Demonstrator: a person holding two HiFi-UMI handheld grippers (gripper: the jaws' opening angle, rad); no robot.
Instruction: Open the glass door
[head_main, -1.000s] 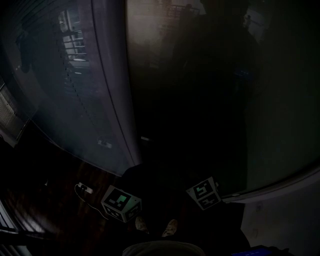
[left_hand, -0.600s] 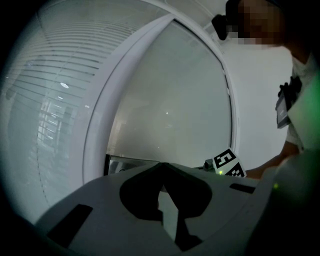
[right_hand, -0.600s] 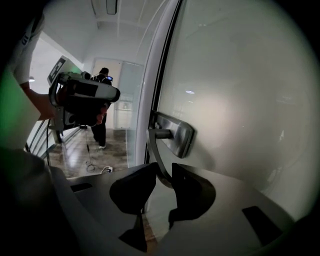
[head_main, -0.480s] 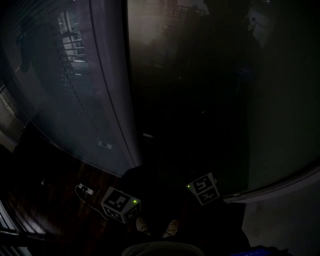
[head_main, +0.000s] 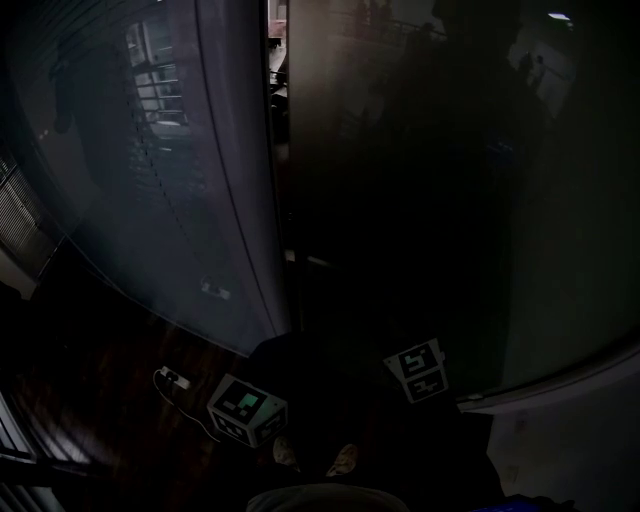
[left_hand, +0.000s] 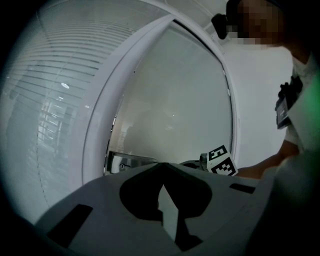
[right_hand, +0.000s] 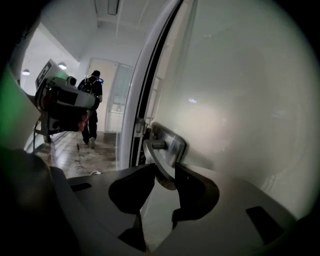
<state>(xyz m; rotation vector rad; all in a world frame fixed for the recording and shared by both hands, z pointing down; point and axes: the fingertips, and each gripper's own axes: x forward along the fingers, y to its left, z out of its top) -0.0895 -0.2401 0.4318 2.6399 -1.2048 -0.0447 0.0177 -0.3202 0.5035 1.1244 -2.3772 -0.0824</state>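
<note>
Pinching the curved metal lever handle (right_hand: 156, 163) between its jaws, the right tool (right_hand: 162, 172) is pointing a little downward at the glass door (right_hand: 240, 100). Its jaws have just been easing wider, yet both pads seem to be touching the lever. The handle is sitting on a metal plate (right_hand: 171, 142) at the door's left edge, just beside the white frame (right_hand: 134, 100). A narrow dark gap is showing between edge and frame, so the door is standing slightly ajar. The left tool (left_hand: 161, 164) is hovering level, jaws pressed together on nothing, facing the same door. Beyond the frame a person (right_hand: 92, 100) is standing in a corridor.
</note>
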